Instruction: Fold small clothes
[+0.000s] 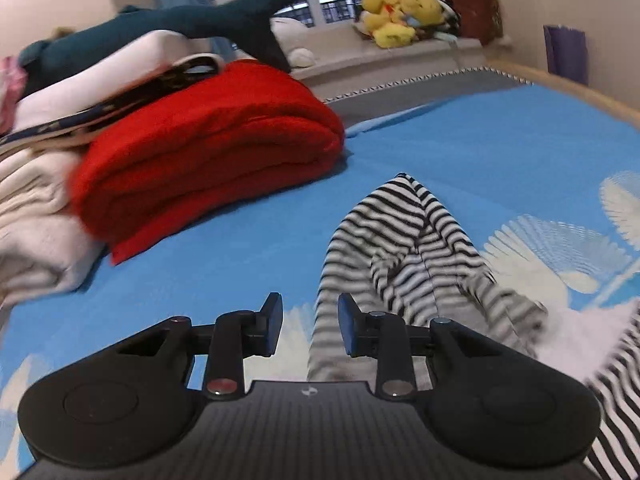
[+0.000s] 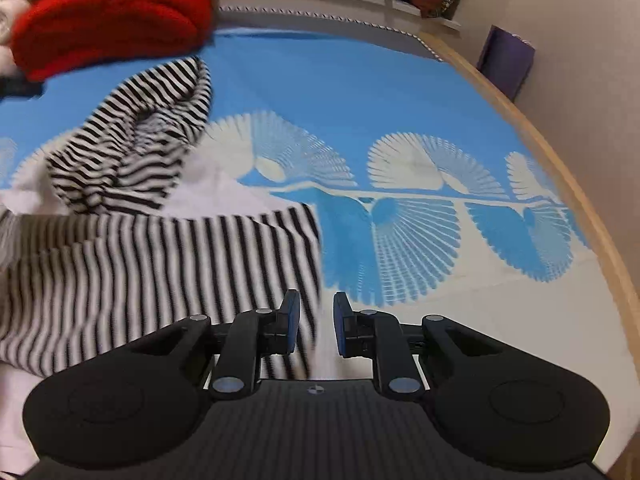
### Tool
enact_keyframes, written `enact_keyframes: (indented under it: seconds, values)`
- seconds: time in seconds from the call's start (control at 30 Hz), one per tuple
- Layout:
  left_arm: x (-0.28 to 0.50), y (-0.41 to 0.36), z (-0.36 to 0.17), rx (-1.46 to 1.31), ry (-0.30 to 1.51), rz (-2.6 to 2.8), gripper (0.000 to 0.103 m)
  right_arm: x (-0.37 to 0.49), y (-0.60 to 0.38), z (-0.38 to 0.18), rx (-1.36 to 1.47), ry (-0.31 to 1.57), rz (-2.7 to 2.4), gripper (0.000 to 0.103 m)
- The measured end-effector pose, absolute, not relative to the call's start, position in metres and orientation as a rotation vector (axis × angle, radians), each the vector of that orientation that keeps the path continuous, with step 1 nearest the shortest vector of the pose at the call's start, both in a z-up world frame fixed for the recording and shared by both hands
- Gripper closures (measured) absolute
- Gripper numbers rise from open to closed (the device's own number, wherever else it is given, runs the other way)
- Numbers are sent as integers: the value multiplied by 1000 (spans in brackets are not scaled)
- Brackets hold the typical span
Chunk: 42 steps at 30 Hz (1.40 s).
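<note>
The left gripper (image 1: 310, 326) has its jaws partly apart with a clear gap, the pads pressing on nothing; a band of the striped garment (image 1: 404, 248) passes just below and between them, which I judge puts the gripper over a hem or edge for a pinch; the right gripper (image 2: 316, 324) stands narrower, a gap between its pads too, with the garment's right-hand edge (image 2: 160, 264) running under its left finger; whether cloth sits between the pads is hard to tell through the blur, but nothing looks clamped; both grippers tilt down at the cloth, probably so each can take one corner of the same edge; the garment lies crumpled on the blue bed sheet (image 1: 480, 128), its hood or sleeve bunched farther away, the flatter body nearest the right gripper; beyond it, well apart, sits a folded red blanket (image 1: 208, 152) against a pile of pale bedding (image 1: 36, 216)
</note>
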<state>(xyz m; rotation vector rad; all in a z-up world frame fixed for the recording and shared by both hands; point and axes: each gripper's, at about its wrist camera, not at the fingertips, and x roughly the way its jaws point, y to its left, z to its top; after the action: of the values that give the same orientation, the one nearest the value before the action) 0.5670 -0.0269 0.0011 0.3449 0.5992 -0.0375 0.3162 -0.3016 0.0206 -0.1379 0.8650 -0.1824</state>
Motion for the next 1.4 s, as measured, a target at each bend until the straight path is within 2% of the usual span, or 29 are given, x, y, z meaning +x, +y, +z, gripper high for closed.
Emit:
enact_keyframes:
  seconds: [0.07, 0.13, 0.2, 0.27, 0.43, 0.47, 0.53, 0.57, 0.6, 0.67, 0.77, 0.9, 1.07, 1.17, 1.27, 1.37, 1.4]
  values:
    - [606, -38, -12, 352, 596, -52, 66, 322, -307, 14, -143, 885, -209, 84]
    - [644, -45, -25, 328, 607, -59, 56, 328, -312, 10, -129, 903, -220, 84]
    - [679, -52, -36, 286, 620, -66, 36, 332, -315, 9, -110, 908, -217, 84]
    - [708, -62, -47, 298, 635, -81, 33, 334, -316, 9, -105, 909, -217, 84]
    - [763, -78, -63, 321, 670, -55, 34, 338, -321, 5, -84, 928, -210, 84]
    - [772, -79, -65, 313, 693, -75, 37, 339, -322, 5, -86, 927, -209, 84]
    - [786, -81, -70, 311, 756, -118, 62, 340, -324, 3, -87, 930, -212, 84]
    - [791, -81, -71, 305, 791, -145, 89, 341, -325, 2, -83, 934, -214, 84]
    - [795, -81, -71, 298, 820, -173, 101, 341, -326, 2, -80, 935, -214, 84]
    - [789, -82, -66, 325, 798, -185, 102, 342, -325, 2, -72, 935, -208, 84]
    - [762, -85, -52, 367, 771, -222, 102, 342, -326, 7, -54, 927, -200, 84]
    - [674, -85, -20, 431, 659, -318, 102, 335, -329, 21, -28, 895, -200, 84]
    - [493, -76, 13, 549, 499, -464, 102, 326, -336, 34, 14, 862, -206, 84]
    - [393, -61, 12, 493, 541, -557, 101, 322, -338, 41, 66, 846, -197, 84]
    - [332, -49, -9, 404, 761, -652, 82, 314, -340, 52, 140, 810, -173, 84]
    - [318, -23, -5, 216, 793, -572, 68, 308, -341, 57, 215, 783, -138, 84]
    - [325, -13, 0, 133, 801, -520, 67, 307, -341, 57, 241, 781, -119, 83]
